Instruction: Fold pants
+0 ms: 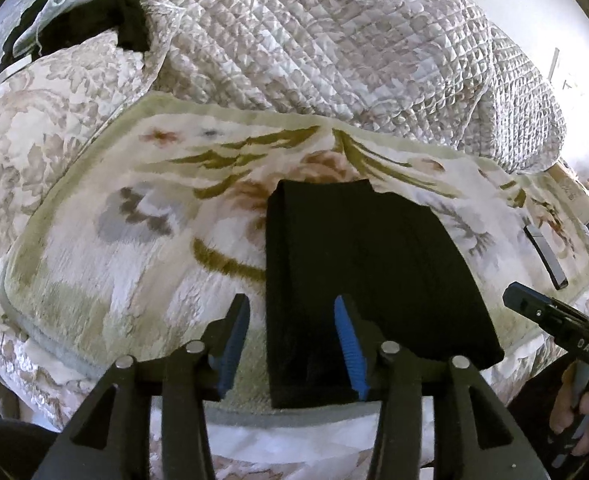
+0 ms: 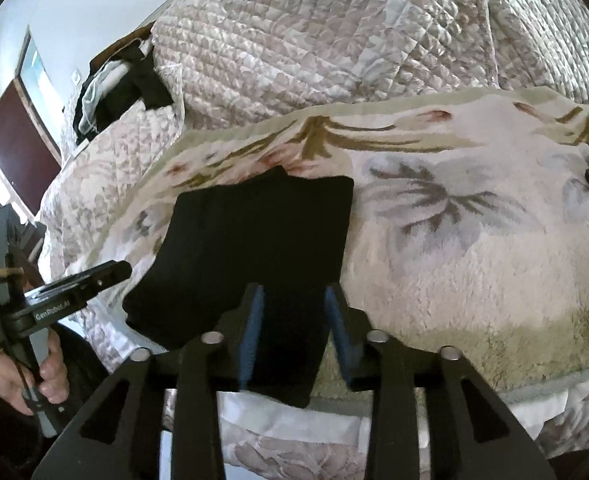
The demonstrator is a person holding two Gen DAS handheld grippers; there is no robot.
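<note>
The black pants (image 1: 370, 276) lie folded into a compact rectangle on a fluffy floral blanket (image 1: 134, 240). They also show in the right wrist view (image 2: 254, 248). My left gripper (image 1: 292, 308) is open and empty above the pants' near left edge. My right gripper (image 2: 292, 296) is open and empty above the pants' near right corner. The right gripper's body (image 1: 554, 320) shows at the right of the left wrist view. The left gripper's body (image 2: 54, 300) shows at the left of the right wrist view.
A bunched quilted floral duvet (image 1: 334, 60) fills the back of the bed. A heap of dark and white clothes (image 1: 74, 20) lies at the far left. A dark flat phone-like object (image 1: 546, 256) lies on the blanket's right side. The bed edge runs just below my grippers.
</note>
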